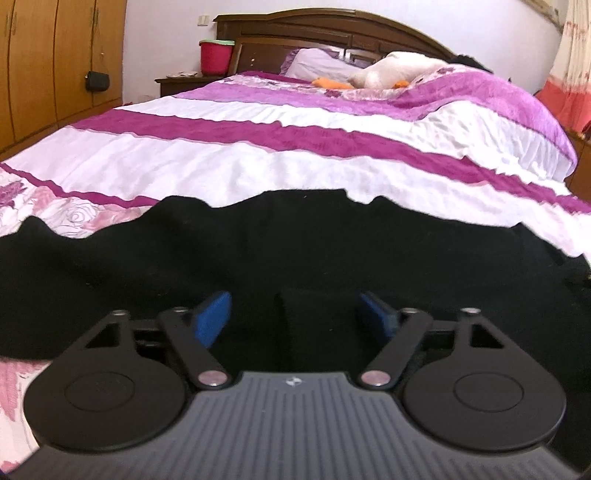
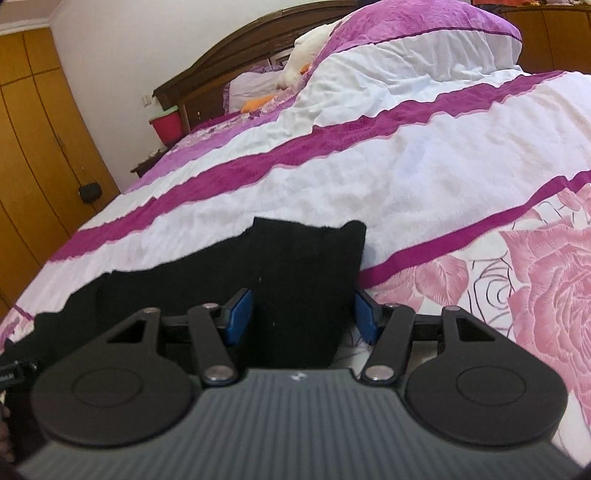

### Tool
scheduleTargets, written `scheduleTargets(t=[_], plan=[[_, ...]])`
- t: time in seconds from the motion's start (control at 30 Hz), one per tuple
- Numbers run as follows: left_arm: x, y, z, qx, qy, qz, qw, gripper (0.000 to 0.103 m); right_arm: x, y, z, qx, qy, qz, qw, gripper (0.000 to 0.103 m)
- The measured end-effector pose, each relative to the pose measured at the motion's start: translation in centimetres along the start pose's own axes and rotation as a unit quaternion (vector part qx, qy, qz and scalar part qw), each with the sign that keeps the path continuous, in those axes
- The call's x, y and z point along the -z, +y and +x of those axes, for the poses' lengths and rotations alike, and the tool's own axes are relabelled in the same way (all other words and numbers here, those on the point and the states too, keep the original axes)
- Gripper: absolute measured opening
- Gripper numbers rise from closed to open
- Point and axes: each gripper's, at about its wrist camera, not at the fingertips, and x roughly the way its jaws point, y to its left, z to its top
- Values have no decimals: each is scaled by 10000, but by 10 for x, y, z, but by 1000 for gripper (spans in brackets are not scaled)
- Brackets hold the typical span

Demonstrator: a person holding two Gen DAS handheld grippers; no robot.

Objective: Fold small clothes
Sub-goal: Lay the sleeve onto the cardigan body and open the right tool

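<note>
A black garment [image 1: 258, 251] lies spread across the near part of the bed. In the left wrist view my left gripper [image 1: 295, 314] is open, low over the garment, with its blue pads [image 1: 214, 314] on either side of a raised fold of black cloth. In the right wrist view my right gripper [image 2: 301, 317] is open at the garment's right end [image 2: 306, 277], its blue pads [image 2: 240, 317] either side of a strip of the black cloth. Neither gripper is closed on the cloth.
The bed has a white, purple-striped and rose-print quilt [image 1: 258, 158]. A white plush toy [image 1: 391, 72] and pillow [image 1: 317, 62] lie near the dark wooden headboard [image 1: 332, 29]. A red bucket [image 1: 216, 55] stands on the nightstand. Wooden wardrobes [image 1: 44, 62] line the left wall.
</note>
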Motion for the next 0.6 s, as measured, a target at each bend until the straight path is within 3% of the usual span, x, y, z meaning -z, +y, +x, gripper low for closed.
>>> scheduleTargets(t=[0.03,0.07,0.1,0.13,0.23,0.3,0.4,0.5,0.6], plan=[[0,1,0,163,14,-46,9999,45,0,0,2,16,7,2,10000,48],[0,2,0,311,44,-141,9994,25,0,0,3,16,14,-6,10000,30],[-1,2,-1,456,47,-247,9986,16,0,0,4,-17,4,-22,10000,17],[-2,1,-3,563,12,-317,9979,12,0,-1,2,-57,-57,-18,10000,12],[-12,-6,-17,665,-527,-154,9963,12,-2,0,-13,-118,-561,-99,9983,11],[-20,-11,-16,668,-657,-27,9956,12,-4,-1,-18,28,-746,-97,9972,10],[-25,-15,3,490,-486,41,9976,12,-3,-8,-9,218,-623,3,9978,9],[-23,-14,31,264,-79,109,9996,13,2,-19,3,166,-354,255,9989,9],[-16,-7,43,256,-1,-13,9997,15,5,-27,10,81,-248,460,9986,10]])
